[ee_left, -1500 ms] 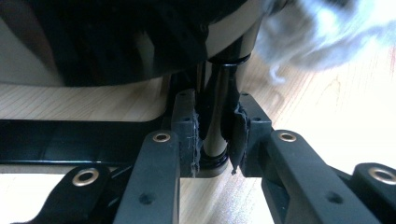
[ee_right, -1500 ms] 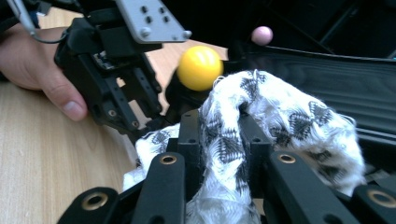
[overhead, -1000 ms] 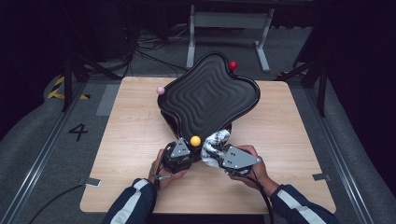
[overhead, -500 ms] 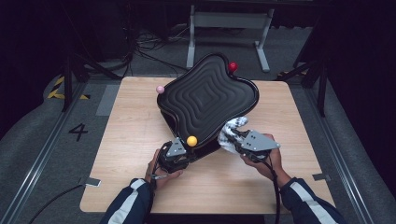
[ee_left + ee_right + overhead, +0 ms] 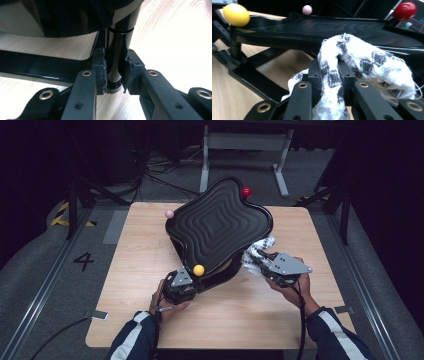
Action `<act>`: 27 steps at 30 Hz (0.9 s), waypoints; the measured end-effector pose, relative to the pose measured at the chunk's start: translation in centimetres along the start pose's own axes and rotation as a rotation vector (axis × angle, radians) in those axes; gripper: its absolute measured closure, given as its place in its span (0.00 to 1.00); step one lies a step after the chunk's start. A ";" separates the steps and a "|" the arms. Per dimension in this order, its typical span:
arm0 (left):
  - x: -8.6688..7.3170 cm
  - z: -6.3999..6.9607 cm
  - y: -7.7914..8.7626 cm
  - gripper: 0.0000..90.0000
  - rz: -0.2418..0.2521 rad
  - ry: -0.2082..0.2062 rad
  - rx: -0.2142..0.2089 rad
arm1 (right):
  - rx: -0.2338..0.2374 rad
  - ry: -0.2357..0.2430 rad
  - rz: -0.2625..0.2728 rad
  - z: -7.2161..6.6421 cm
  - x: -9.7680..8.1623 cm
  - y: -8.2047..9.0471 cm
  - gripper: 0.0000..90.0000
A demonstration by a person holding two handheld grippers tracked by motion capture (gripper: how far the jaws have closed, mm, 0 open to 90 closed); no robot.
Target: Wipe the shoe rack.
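Your left gripper [image 5: 196, 281] sits half-hidden under the black wavy tray [image 5: 220, 222]; its jaws are clamped on the tray stand's black post [image 5: 115, 60], below the yellow ball [image 5: 199, 270]. Your right gripper [image 5: 258, 260] pinches a patterned white cloth [image 5: 257, 251] at the tray's right edge. A second ago, that cloth was nearer the yellow ball; it has slid rightward along the rim.

cloth [image 5: 367, 65]: lower end cut off | tray [image 5: 62, 17]: top cropped, blurry
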State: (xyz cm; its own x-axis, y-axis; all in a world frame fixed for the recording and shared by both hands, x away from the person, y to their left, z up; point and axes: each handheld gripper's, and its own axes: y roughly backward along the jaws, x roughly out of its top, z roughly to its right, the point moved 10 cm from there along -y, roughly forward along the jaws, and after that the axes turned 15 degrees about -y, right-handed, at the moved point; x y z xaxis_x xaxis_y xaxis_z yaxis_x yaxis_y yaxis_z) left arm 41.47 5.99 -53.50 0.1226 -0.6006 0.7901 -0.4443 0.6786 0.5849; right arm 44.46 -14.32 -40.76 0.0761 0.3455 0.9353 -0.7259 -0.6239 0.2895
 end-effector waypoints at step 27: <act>0.0 0.0 -0.1 0.82 0.006 0.013 0.015 | -0.104 -0.056 0.067 4.3 1.7 1.6 0.85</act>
State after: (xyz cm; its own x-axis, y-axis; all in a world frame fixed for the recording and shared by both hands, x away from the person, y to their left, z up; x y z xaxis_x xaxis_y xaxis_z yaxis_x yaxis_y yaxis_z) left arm 41.56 5.96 -53.57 0.1313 -0.5912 0.7957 -0.4582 0.6756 0.5776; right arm 46.37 -17.73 -37.88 0.0614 0.2642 0.9625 -0.7972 -0.5672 0.2066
